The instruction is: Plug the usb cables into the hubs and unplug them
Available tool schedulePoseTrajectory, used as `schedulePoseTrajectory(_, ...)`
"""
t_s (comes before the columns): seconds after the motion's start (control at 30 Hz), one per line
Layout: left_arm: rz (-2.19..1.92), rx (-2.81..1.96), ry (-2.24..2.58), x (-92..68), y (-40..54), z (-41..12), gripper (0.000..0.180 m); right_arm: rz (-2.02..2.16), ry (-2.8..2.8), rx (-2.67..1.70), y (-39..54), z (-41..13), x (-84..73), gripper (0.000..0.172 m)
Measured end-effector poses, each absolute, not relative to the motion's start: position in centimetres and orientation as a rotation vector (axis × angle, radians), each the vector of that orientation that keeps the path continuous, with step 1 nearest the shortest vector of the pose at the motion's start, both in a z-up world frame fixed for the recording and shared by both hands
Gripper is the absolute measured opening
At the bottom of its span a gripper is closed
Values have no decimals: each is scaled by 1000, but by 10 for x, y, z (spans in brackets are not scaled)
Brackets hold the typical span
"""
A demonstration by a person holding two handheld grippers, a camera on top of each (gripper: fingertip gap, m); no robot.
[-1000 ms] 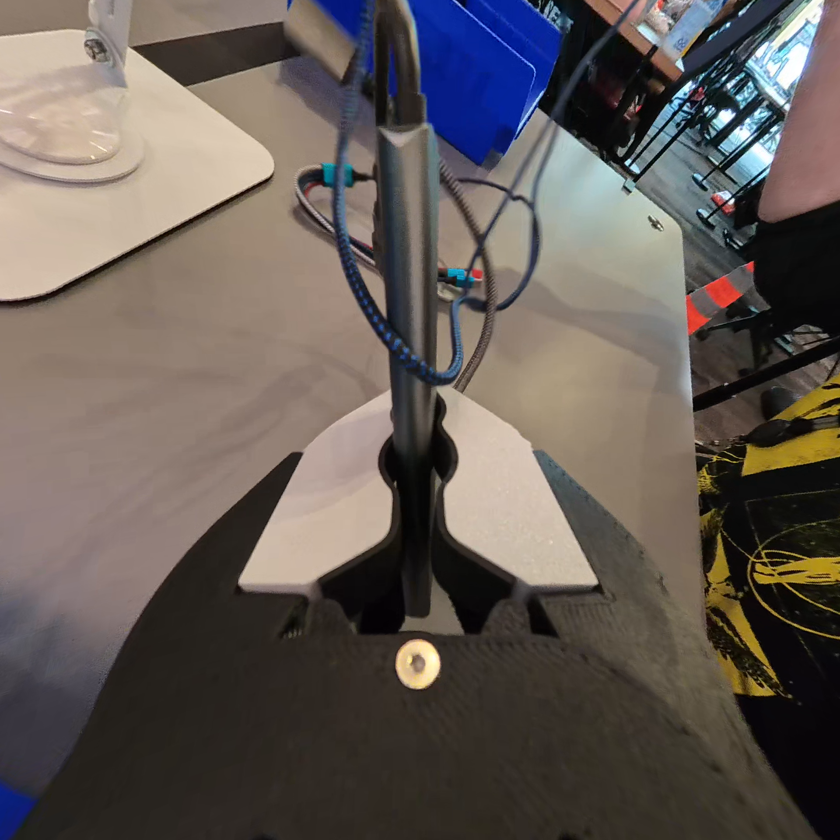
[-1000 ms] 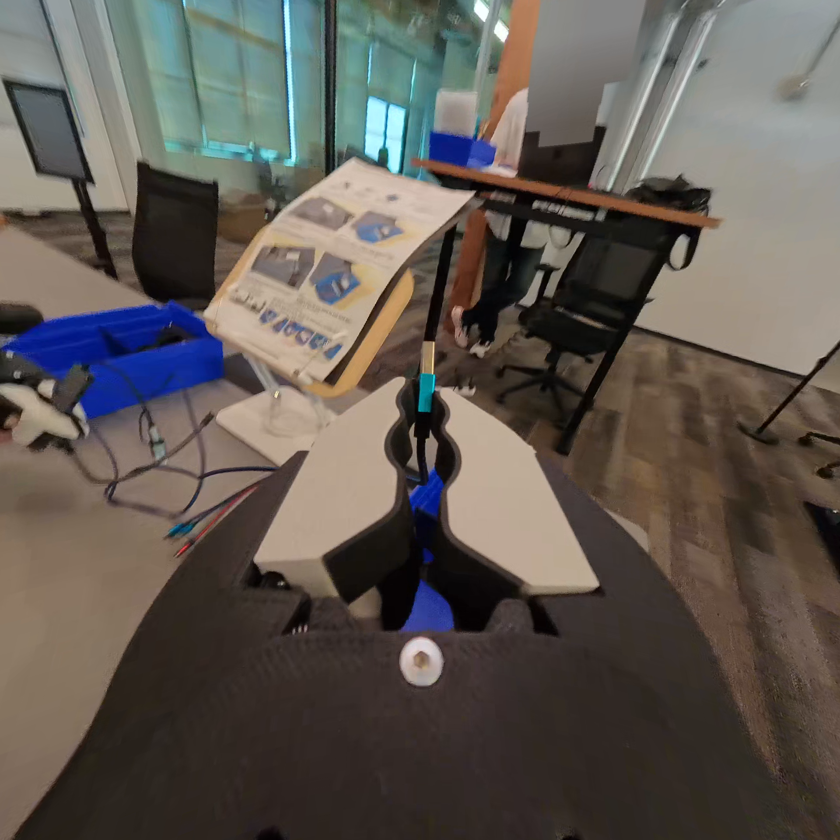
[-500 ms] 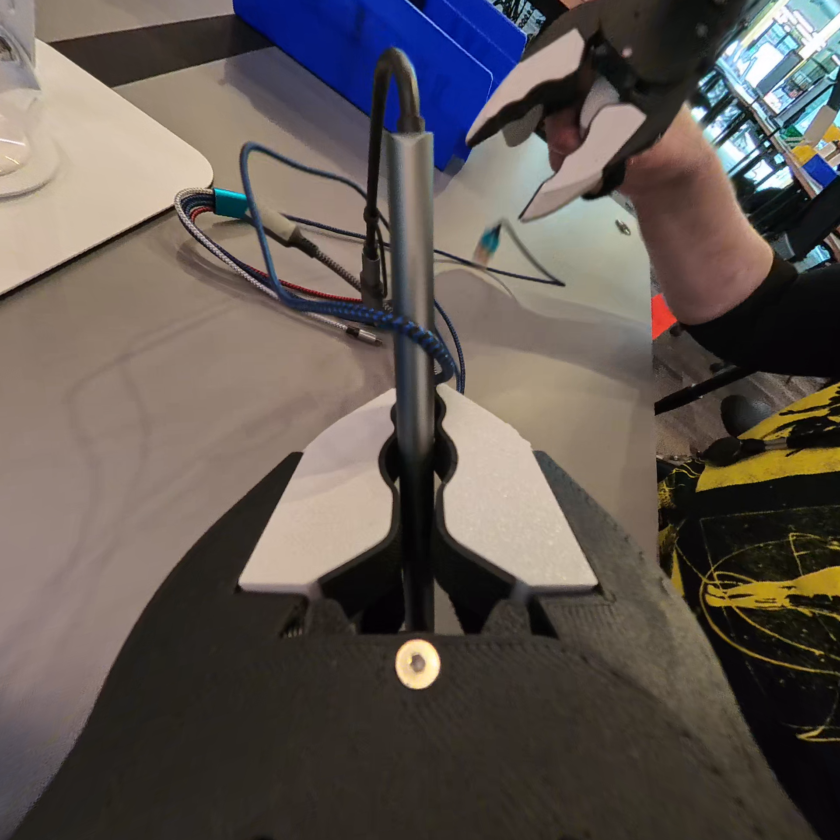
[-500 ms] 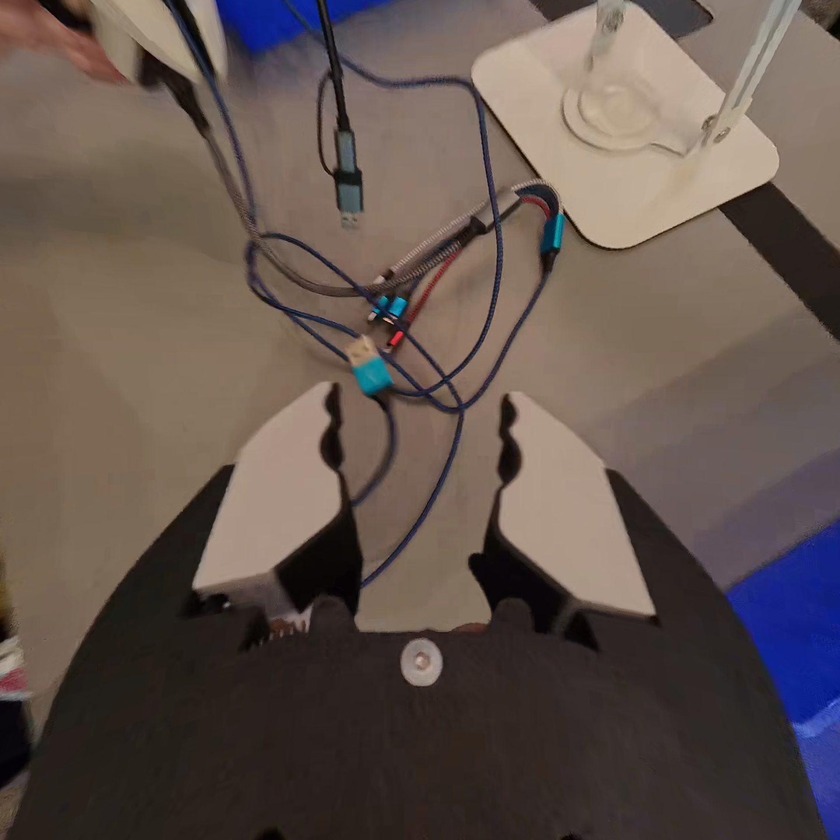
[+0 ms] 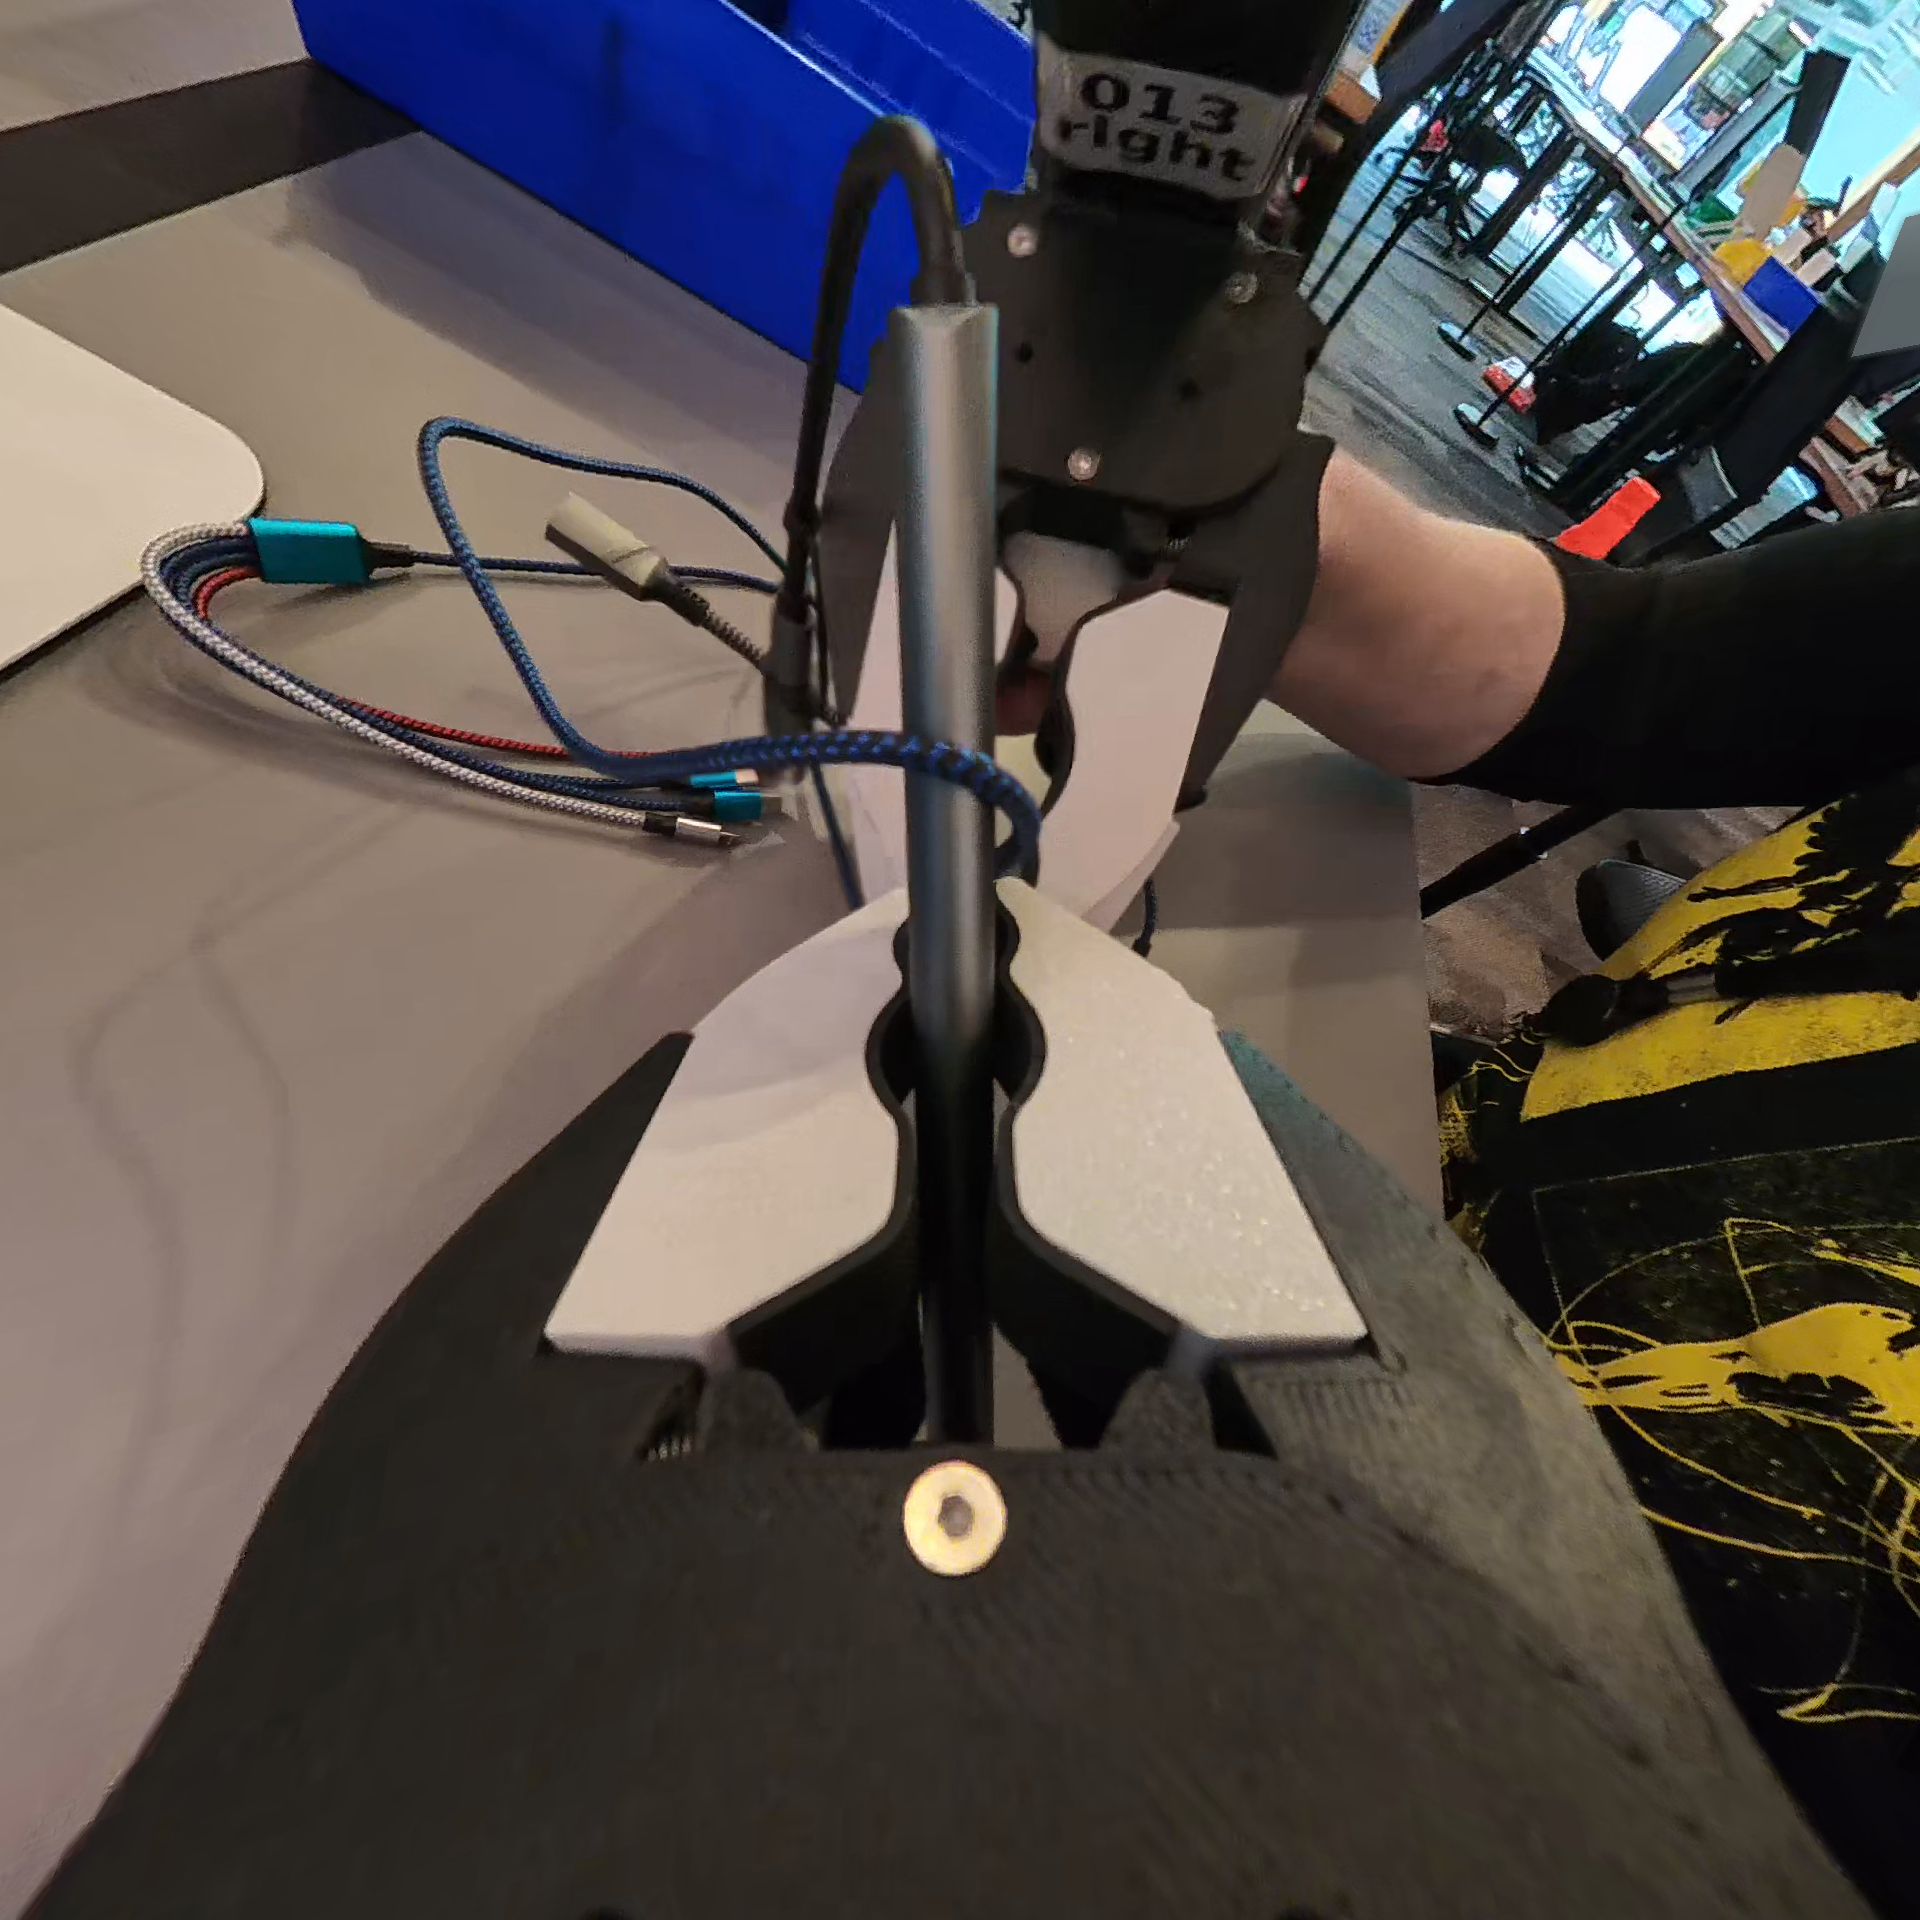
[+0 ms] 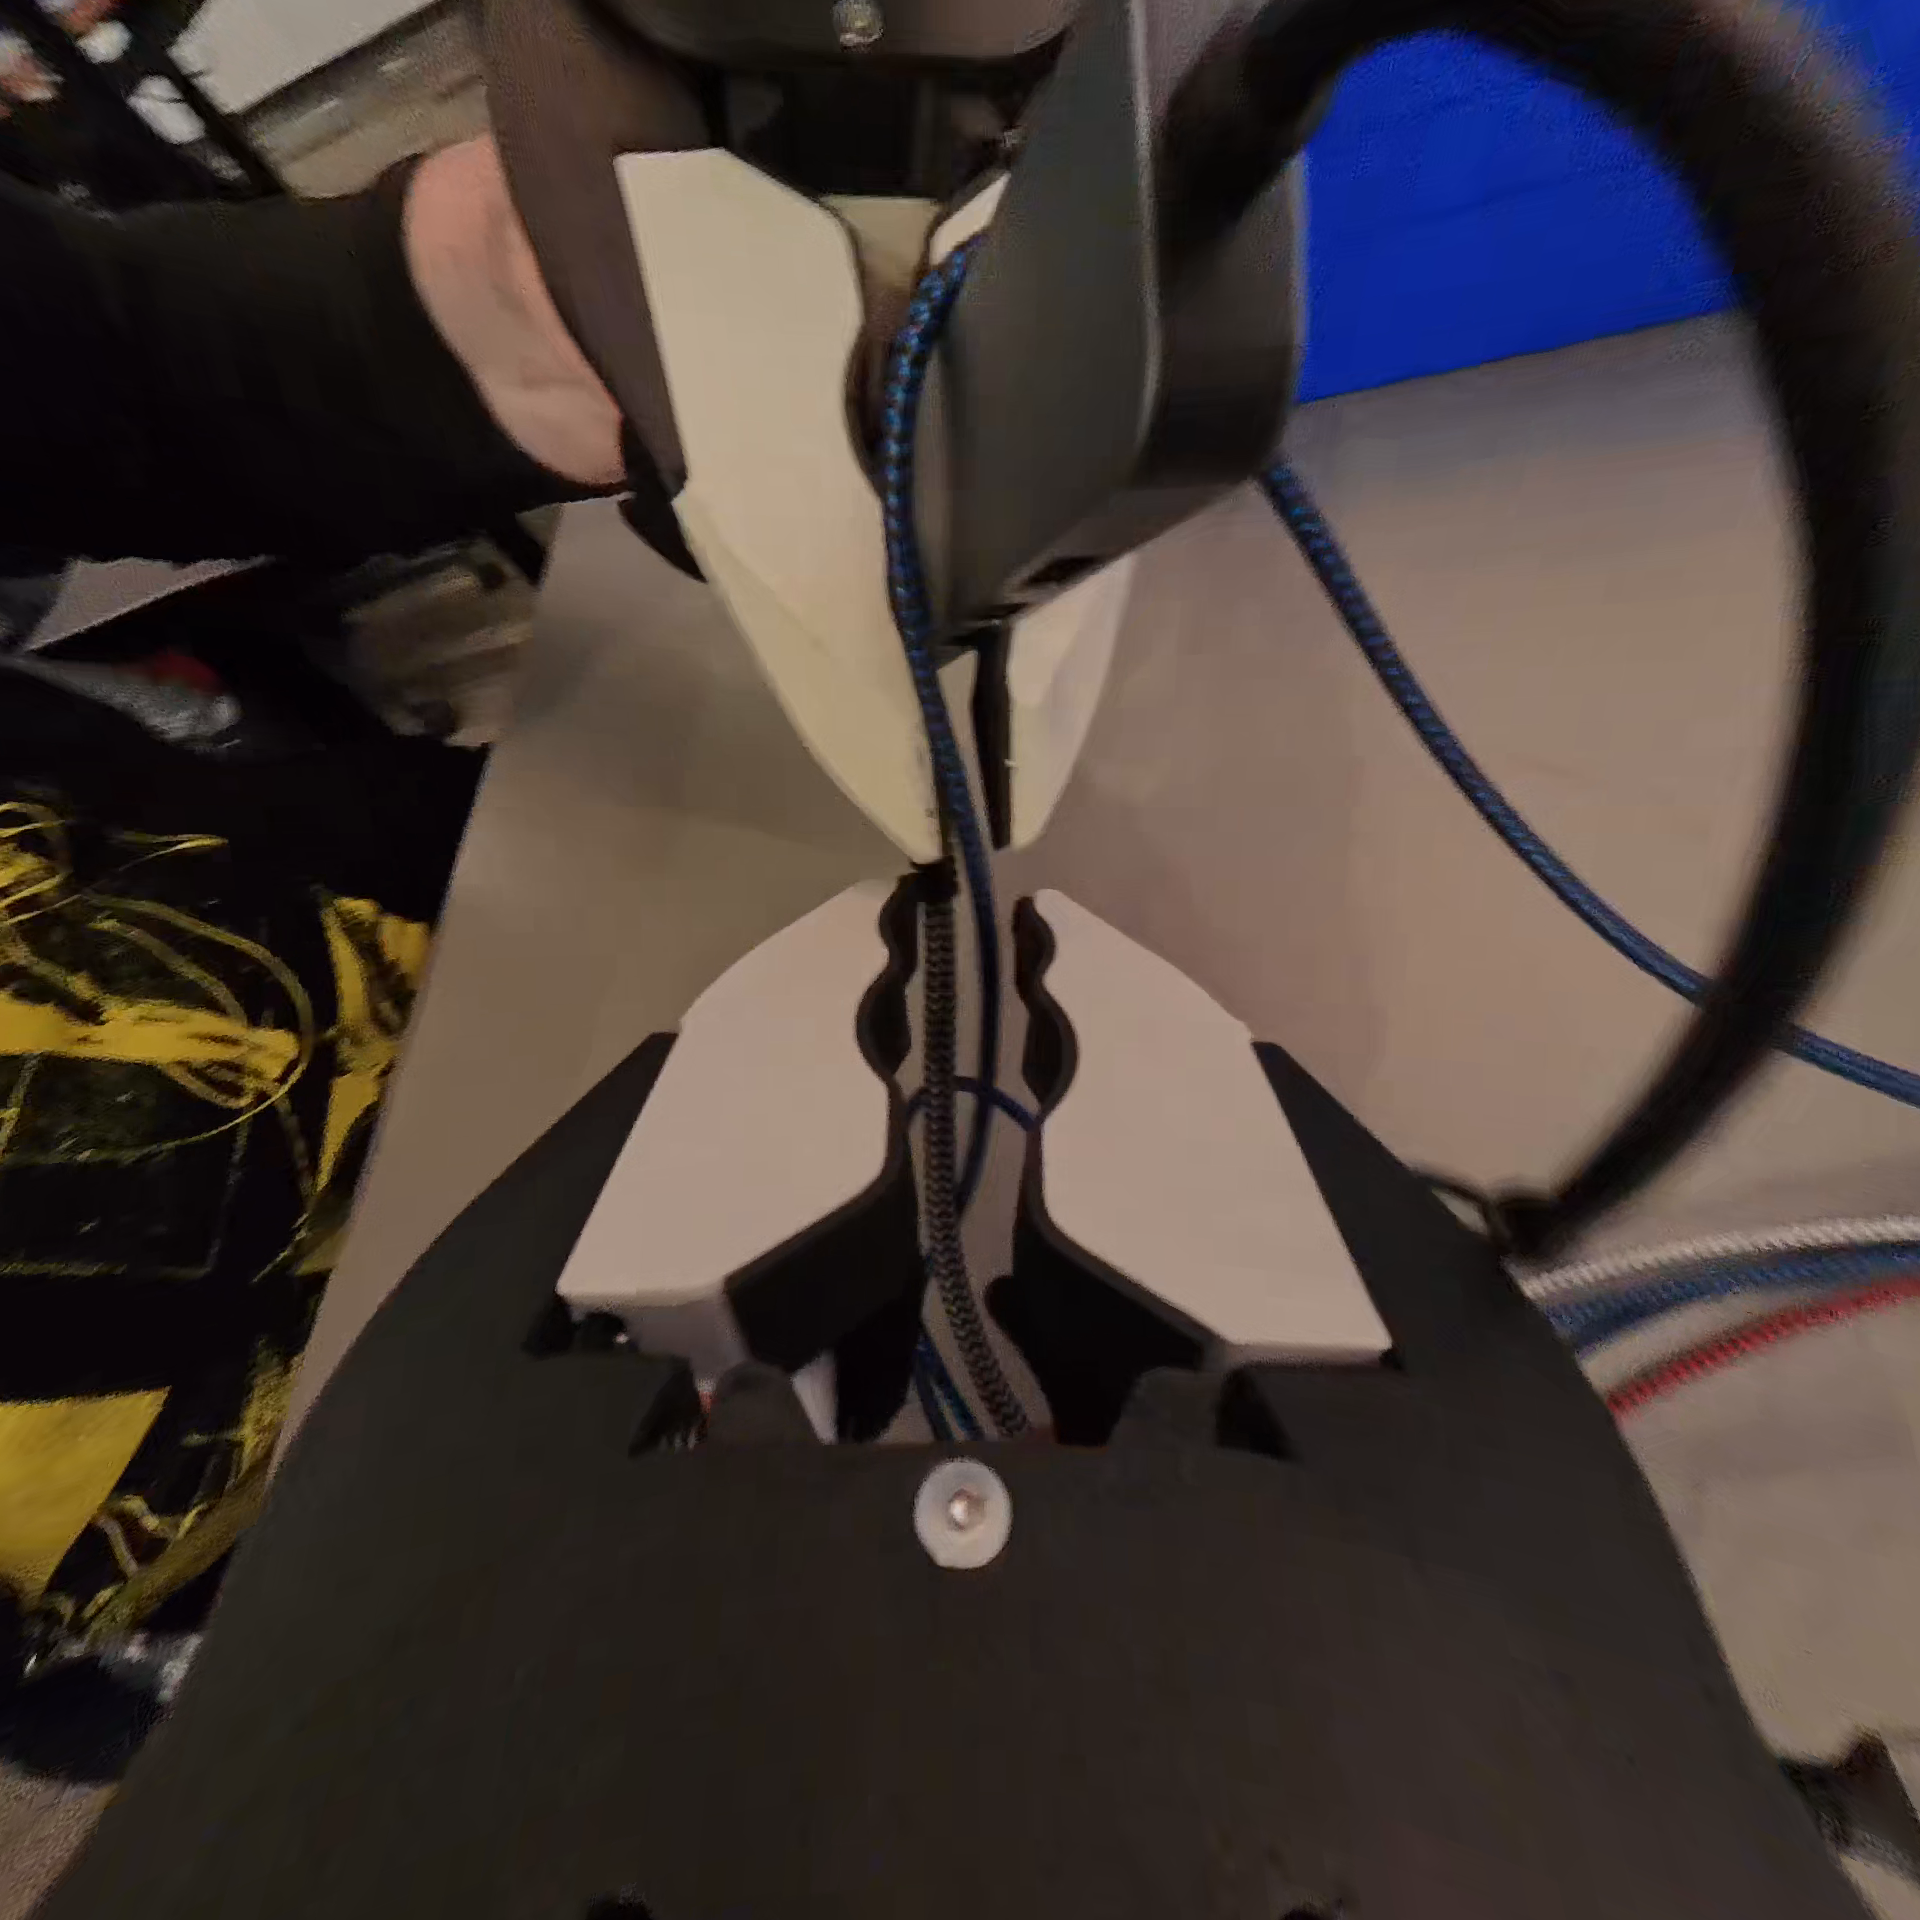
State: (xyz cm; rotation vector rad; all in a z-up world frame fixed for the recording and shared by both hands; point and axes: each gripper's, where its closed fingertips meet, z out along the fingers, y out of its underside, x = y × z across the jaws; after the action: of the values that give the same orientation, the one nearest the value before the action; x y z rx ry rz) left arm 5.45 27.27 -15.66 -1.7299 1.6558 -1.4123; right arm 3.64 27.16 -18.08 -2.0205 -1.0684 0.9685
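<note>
My left gripper (image 5: pixel 951 914) is shut on a slim grey USB hub (image 5: pixel 940 623), held on edge and pointing forward, with its black lead (image 5: pixel 883 166) curling off the far end. A blue braided cable (image 5: pixel 883 743) loops across the hub. My right gripper (image 6: pixel 971 904) faces the left gripper (image 6: pixel 971 831) tip to tip. Its jaws are narrowed around a black braided cable (image 6: pixel 940 987) and a thin blue cable (image 6: pixel 982 977). A gap still shows beside the blue cable, so the pads do not press. In the left wrist view one right finger (image 5: pixel 1112 748) shows behind the hub.
A cable bundle with a teal splitter (image 5: pixel 307 549), a grey plug (image 5: pixel 608 545) and teal connectors (image 5: pixel 727 795) lies on the grey table (image 5: pixel 312 1039). A blue bin (image 5: pixel 665 114) stands behind it. A white stand base (image 5: pixel 94 499) is at the left. A person's arm (image 5: pixel 1558 644) is at the right. My two grippers' fingertips are within a few centimetres of each other.
The right gripper let go of the teal-plug cable, opened wide, swung down over the table, then came up against the left gripper with jaws narrowing around two cables. The left kept hold of the hub.
</note>
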Motion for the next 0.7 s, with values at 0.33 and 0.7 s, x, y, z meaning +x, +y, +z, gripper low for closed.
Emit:
schedulePoseTrajectory(0.33,-1324,-1755,1722,39,284,-165,9,900,-921,-1798,271,-83,78,0)
schedulePoseTrajectory(0.7,-1361,-1745,1489,-8,327,-135,8,655,-479,-1793,235,-47,237,1)
